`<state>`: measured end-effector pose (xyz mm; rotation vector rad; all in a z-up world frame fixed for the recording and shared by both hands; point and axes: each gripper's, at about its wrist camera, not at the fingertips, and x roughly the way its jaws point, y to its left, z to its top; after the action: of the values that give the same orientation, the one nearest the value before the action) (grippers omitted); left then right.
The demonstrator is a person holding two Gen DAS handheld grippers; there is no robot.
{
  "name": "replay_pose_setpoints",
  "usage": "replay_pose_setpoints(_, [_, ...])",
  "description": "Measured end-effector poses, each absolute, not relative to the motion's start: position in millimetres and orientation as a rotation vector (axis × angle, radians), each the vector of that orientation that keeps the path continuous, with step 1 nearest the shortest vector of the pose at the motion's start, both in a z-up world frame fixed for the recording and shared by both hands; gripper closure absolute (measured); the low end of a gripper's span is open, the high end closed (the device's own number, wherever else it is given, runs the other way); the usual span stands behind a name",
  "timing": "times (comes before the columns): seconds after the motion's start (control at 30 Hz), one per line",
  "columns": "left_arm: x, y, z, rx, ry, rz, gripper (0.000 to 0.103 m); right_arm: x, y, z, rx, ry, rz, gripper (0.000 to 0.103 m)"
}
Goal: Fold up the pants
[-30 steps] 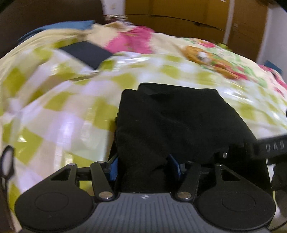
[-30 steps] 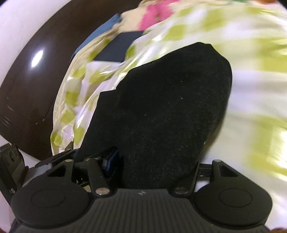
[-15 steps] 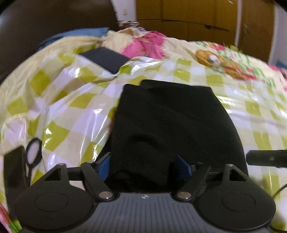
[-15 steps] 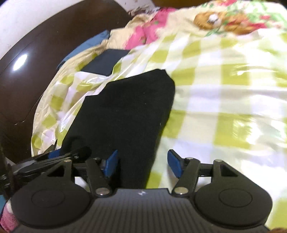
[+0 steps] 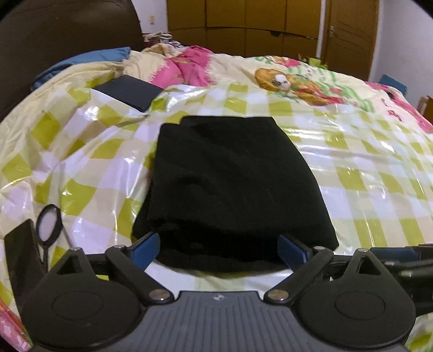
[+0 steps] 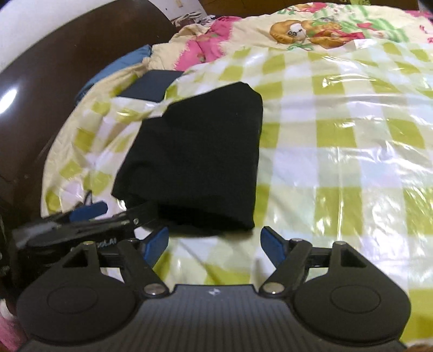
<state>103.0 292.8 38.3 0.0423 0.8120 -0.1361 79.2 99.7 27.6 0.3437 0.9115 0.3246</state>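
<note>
The black pants [image 5: 230, 184] lie folded into a compact rectangle on the green-and-white checked plastic sheet [image 5: 365, 173]. My left gripper [image 5: 219, 249] hovers at their near edge with its jaws opening wide. The near fold shows between the blue pads [image 5: 146, 247], which do not press on it. In the right wrist view the pants [image 6: 200, 151] sit ahead and to the left. My right gripper [image 6: 213, 242] is just short of their near right corner, its jaws opening over bare sheet. The left gripper [image 6: 86, 214] appears there at the left.
A dark blue folded item [image 5: 130, 92] lies behind the pants beside a pink and cartoon-printed quilt [image 5: 284, 78]. A blue pillow [image 5: 81, 61] rests against the dark headboard [image 5: 54, 32]. Wooden wardrobes [image 5: 243, 24] stand beyond the bed. A small round lens [image 5: 48, 223] sticks up at the left.
Both grippers have let go of the pants, opened wider and drawn back toward the near edge. The pants now lie flat and still on the sheet.
</note>
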Motion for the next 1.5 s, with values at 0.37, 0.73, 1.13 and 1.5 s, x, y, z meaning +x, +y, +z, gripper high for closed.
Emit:
replay_pose_setpoints(0.37, [102, 312, 43, 0.102, 0.805, -0.177, 0.000, 64, 127, 29, 0.359, 0.911, 0.258, 0.023])
replay_pose_setpoints(0.73, [104, 320, 46, 0.097, 0.784, -0.160, 0.000, 67, 128, 26, 0.386, 0.907, 0.228, 0.022])
replay_pose_setpoints(1.13, [102, 306, 36, 0.145, 0.812, -0.205, 0.000, 76, 121, 24, 0.383, 0.909, 0.196, 0.022])
replay_pose_setpoints(1.5, [102, 307, 35, 0.146, 0.823, -0.201, 0.000, 78, 122, 21, 0.391, 0.926, 0.203, 0.022])
